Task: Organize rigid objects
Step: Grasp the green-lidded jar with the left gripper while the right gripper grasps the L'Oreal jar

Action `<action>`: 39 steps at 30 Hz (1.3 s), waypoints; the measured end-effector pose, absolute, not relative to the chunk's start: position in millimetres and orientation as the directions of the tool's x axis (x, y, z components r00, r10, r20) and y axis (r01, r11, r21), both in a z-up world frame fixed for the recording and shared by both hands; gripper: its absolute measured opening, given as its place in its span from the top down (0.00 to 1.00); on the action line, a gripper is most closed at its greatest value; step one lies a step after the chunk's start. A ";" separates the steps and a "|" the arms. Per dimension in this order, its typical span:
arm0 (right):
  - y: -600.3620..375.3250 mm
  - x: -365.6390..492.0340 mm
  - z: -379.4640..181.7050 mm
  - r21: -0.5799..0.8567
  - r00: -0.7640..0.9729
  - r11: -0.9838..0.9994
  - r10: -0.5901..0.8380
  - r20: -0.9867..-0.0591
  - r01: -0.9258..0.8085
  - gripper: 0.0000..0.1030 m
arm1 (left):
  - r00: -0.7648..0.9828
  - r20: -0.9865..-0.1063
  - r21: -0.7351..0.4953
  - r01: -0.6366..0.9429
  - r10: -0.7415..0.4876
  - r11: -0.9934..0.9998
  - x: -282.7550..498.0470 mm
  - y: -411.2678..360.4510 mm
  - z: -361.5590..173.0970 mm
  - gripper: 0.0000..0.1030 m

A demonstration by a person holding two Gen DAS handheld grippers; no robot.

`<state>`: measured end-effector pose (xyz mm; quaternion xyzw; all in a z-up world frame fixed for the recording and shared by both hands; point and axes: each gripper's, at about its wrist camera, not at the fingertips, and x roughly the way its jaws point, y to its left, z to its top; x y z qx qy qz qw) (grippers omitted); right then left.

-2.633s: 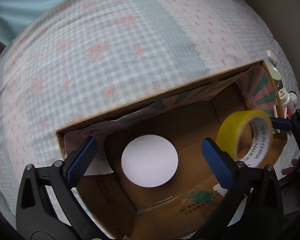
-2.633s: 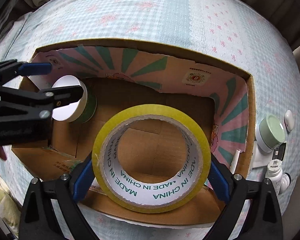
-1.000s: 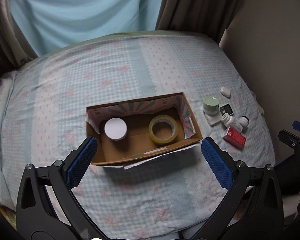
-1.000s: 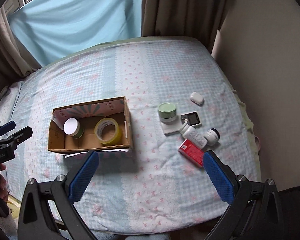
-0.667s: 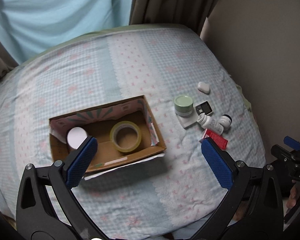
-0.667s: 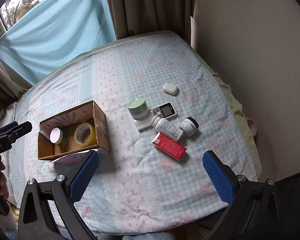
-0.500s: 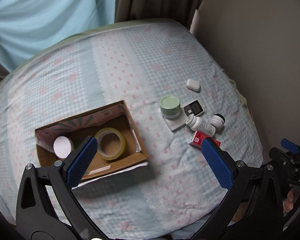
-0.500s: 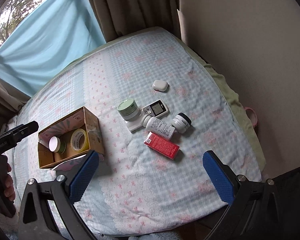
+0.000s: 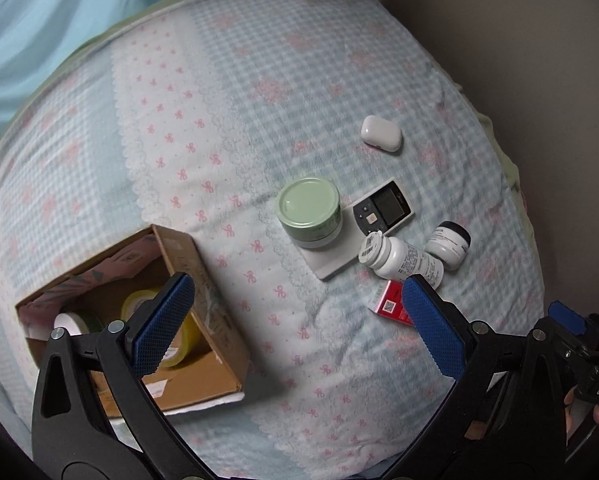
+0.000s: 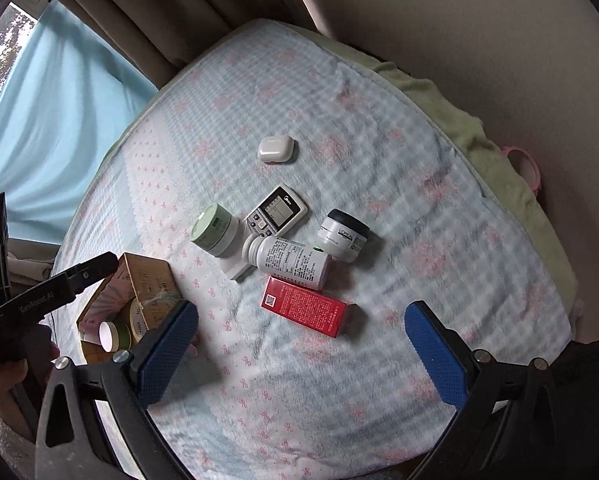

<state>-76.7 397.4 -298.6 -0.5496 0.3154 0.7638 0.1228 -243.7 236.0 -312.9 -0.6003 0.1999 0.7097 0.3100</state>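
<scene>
Bedding in a blue-and-pink check (image 10: 379,152) spreads under everything. Next in size, the cardboard box (image 9: 203,288) sits toward its left side, and it already holds the yellow tape roll (image 9: 141,304) and a white-lidded jar (image 10: 113,335), so the sorting looks partly done.

Both claws hang high above the bed. The left gripper (image 9: 297,322) stands wide with nothing between its blue pads, and so does the right gripper (image 10: 301,354).

Six things lie outside the box in a loose cluster well to its right: the red carton (image 10: 305,310), flat and nearest the right gripper; the white pill bottle (image 10: 289,260) on its side, touching the carton's far edge; the green-lidded jar (image 9: 309,212) standing on a white slab; the black-capped tub (image 10: 343,234) beside the bottle; the small remote (image 10: 277,210) by the jar; and, apart at the far end, the white earbud case (image 10: 276,149). By this count most of the job remains, and the carton seems the likeliest next pick.
</scene>
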 end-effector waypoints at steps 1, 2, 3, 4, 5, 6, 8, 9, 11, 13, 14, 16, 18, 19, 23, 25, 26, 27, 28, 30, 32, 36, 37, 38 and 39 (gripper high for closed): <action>400.0 -78.3 -307.9 0.359 -0.360 -0.756 -0.174 -0.917 -0.548 0.00 | -0.079 -0.978 -0.089 -0.680 0.193 -0.728 -247.6 240.8 -321.9 0.00; 403.1 -80.0 -316.7 0.371 -0.356 -0.739 -0.189 -0.915 -0.562 0.00 | -0.075 -0.979 -0.087 -0.681 0.187 -0.727 -251.4 245.7 -330.3 0.00; 405.9 -81.8 -325.4 0.384 -0.354 -0.722 -0.202 -0.913 -0.576 0.00 | -0.071 -0.981 -0.083 -0.684 0.180 -0.725 -255.3 251.0 -338.7 0.00; 408.7 -83.9 -333.7 0.394 -0.353 -0.702 -0.212 -0.911 -0.593 0.00 | -0.069 -0.983 -0.079 -0.686 0.172 -0.723 -258.8 256.5 -347.1 0.00; 411.6 -86.2 -341.9 0.402 -0.351 -0.682 -0.222 -0.910 -0.611 0.00 | -0.065 -0.984 -0.077 -0.687 0.167 -0.723 -262.3 260.6 -354.8 0.00; 414.3 -88.4 -349.6 0.411 -0.351 -0.661 -0.230 -0.908 -0.628 0.00 | -0.060 -0.985 -0.078 -0.685 0.162 -0.724 -266.1 265.0 -362.5 0.00; 420.3 -93.5 -364.0 0.423 -0.353 -0.624 -0.240 -0.904 -0.657 0.00 | -0.037 -0.988 -0.085 -0.674 0.148 -0.734 -274.0 271.3 -379.3 0.00; 422.9 -97.3 -370.6 0.418 -0.345 -0.618 -0.241 -0.907 -0.666 0.00 | -0.027 -0.989 -0.090 -0.664 0.145 -0.742 -277.2 273.8 -386.9 0.00; 428.2 -105.7 -383.6 0.399 -0.318 -0.615 -0.243 -0.917 -0.681 0.00 | -0.010 -0.990 -0.101 -0.645 0.141 -0.758 -283.1 278.8 -400.9 0.00; 435.9 -111.6 -393.3 0.404 -0.317 -0.592 -0.251 -0.915 -0.698 0.00 | 0.005 -0.991 -0.108 -0.632 0.135 -0.768 -287.8 285.0 -413.9 0.00; 439.9 -114.3 -397.6 0.406 -0.318 -0.579 -0.252 -0.914 -0.708 0.00 | 0.012 -0.991 -0.111 -0.627 0.133 -0.771 -289.4 287.8 -420.0 0.00; 447.3 -119.3 -405.6 0.405 -0.316 -0.553 -0.252 -0.914 -0.728 0.00 | 0.022 -0.992 -0.112 -0.625 0.126 -0.772 -289.9 294.1 -431.6 0.00; 453.6 -121.2 -416.6 0.399 -0.309 -0.518 -0.254 -0.917 -0.757 0.00 | 0.024 -0.994 -0.102 -0.621 0.111 -0.777 -290.3 299.6 -443.3 0.00; 456.6 -121.3 -422.4 0.397 -0.306 -0.493 -0.258 -0.916 -0.774 0.00 | 0.026 -0.994 -0.102 -0.614 0.109 -0.783 -290.5 301.5 -448.0 0.00; 462.6 -120.4 -441.3 0.406 -0.309 -0.406 -0.283 -0.908 -0.819 0.07 | 0.011 -0.993 -0.098 -0.597 0.114 -0.796 -290.3 307.5 -459.5 0.00; 463.9 -122.3 -445.1 0.407 -0.310 -0.393 -0.288 -0.906 -0.824 0.11 | 0.005 -0.994 -0.090 -0.598 0.108 -0.796 -290.1 310.3 -463.7 0.00; 464.3 -123.8 -446.3 0.406 -0.307 -0.394 -0.291 -0.906 -0.824 0.18 | 0.010 -0.994 -0.094 -0.597 0.109 -0.797 -290.3 311.2 -465.8 0.00; 464.5 -125.3 -447.7 0.402 -0.301 -0.396 -0.294 -0.907 -0.826 0.19 | 0.022 -0.993 -0.107 -0.591 0.116 -0.799 -290.8 311.6 -468.1 0.01; 464.8 -126.6 -449.6 0.399 -0.294 -0.394 -0.301 -0.907 -0.828 0.19 | 0.031 -0.992 -0.115 -0.582 0.119 -0.805 -291.1 311.8 -470.4 0.01; 465.1 -128.1 -452.5 0.390 -0.280 -0.394 -0.309 -0.909 -0.832 0.23 | 0.039 -0.993 -0.116 -0.568 0.114 -0.815 -292.3 312.1 -474.0 0.12; 465.6 -128.5 -454.1 0.379 -0.267 -0.396 -0.310 -0.912 -0.836 0.27 | 0.046 -0.994 -0.109 -0.566 0.100 -0.817 -292.1 313.5 -477.7 0.26; 466.9 -127.1 -454.3 0.358 -0.245 -0.407 -0.304 -0.921 -0.840 0.41 | 0.044 -0.994 -0.106 -0.581 0.099 -0.807 -287.3 316.4 -478.1 0.30; 467.4 -126.0 -454.4 0.355 -0.242 -0.409 -0.303 -0.922 -0.841 0.45 | 0.043 -0.994 -0.106 -0.584 0.101 -0.805 -286.3 316.5 -477.7 0.30; 468.0 -124.5 -454.5 0.364 -0.250 -0.403 -0.308 -0.918 -0.840 0.49 | 0.043 -0.994 -0.109 -0.584 0.103 -0.805 -285.8 316.3 -477.3 0.31; 468.8 -122.9 -454.1 0.366 -0.254 -0.397 -0.307 -0.917 -0.842 0.49 | 0.044 -0.993 -0.112 -0.583 0.106 -0.805 -285.3 316.0 -476.9 0.31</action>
